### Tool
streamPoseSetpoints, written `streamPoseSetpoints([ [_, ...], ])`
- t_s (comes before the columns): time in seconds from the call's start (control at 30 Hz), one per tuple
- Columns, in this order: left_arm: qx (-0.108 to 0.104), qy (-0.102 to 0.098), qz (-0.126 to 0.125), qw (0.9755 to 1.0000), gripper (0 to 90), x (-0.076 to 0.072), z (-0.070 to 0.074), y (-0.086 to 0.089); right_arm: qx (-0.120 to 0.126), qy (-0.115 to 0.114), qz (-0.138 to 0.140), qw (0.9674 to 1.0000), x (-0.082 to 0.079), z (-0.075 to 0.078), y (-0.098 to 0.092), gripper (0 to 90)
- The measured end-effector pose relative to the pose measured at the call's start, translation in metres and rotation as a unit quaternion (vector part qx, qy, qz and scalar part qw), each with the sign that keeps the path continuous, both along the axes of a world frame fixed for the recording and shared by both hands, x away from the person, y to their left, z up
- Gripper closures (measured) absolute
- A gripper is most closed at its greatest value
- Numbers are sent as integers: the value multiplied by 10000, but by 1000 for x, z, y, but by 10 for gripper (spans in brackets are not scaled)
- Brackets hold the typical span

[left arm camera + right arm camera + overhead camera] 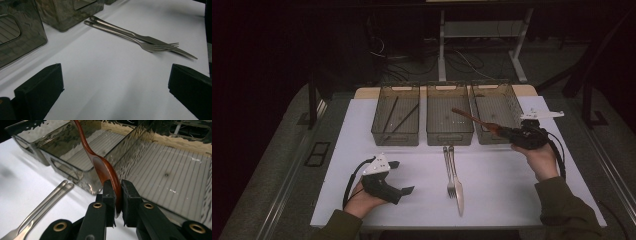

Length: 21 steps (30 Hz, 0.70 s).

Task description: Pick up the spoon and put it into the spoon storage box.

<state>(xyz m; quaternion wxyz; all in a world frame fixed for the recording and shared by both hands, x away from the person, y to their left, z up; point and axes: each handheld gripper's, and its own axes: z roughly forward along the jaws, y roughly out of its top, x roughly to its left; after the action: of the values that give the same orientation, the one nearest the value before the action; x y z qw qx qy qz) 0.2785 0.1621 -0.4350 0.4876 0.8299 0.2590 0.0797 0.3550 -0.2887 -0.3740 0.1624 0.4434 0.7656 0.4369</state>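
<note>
- While the right tool [508, 133] is clamping a wooden spoon [100, 161] by its bowl, the handle is pointing up and away over the three smoky plastic bins.
- Judging by the layout, cutlery is being sorted into bins, and the spoon is being carried toward the right bin [512, 107]; it is hanging above that bin's near wall, not yet inside.
- Next, the move is probably calling for a lift over the rim, then a lowering onto the ribbed floor before the jaws are parted.
- Since the handle is reaching across toward the middle bin [449, 131], the wall shared between the two is the edge to be watching.
- Resting low on the white worktop [502, 190], the left tool [401, 176] is standing wide open with nothing between its jaws.
- Lying side by side and touching, a metal fork [152, 46] and table knife [175, 50] are waiting just in front of the middle bin, well apart from both tools.
- Two dark sticks, likely chopsticks, are lying in the left bin [394, 135]; open worktop is surrounding the fork and knife for a clear approach.
</note>
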Motion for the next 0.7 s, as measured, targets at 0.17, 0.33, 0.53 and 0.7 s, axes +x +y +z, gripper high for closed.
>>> streamPoseSetpoints([
  [0.17, 1, 15, 1, 10000, 0, 1, 0, 0, -8, 12, -80, 10000, 13, 2, 11, 812],
  [0.33, 0, 13, -12, 10000, 0, 0, -1, -1, -14, 76, -176, 9998, 26, 1, 26, 812],
  [0.53, -1, 13, -33, 10000, 0, 1, -1, -1, -74, 132, -254, 9996, 42, 2, 43, 812],
  [0.7, 15, 8, -58, 10000, 0, 1, -1, -1, -106, 175, -299, 9993, 54, 4, 55, 812],
])
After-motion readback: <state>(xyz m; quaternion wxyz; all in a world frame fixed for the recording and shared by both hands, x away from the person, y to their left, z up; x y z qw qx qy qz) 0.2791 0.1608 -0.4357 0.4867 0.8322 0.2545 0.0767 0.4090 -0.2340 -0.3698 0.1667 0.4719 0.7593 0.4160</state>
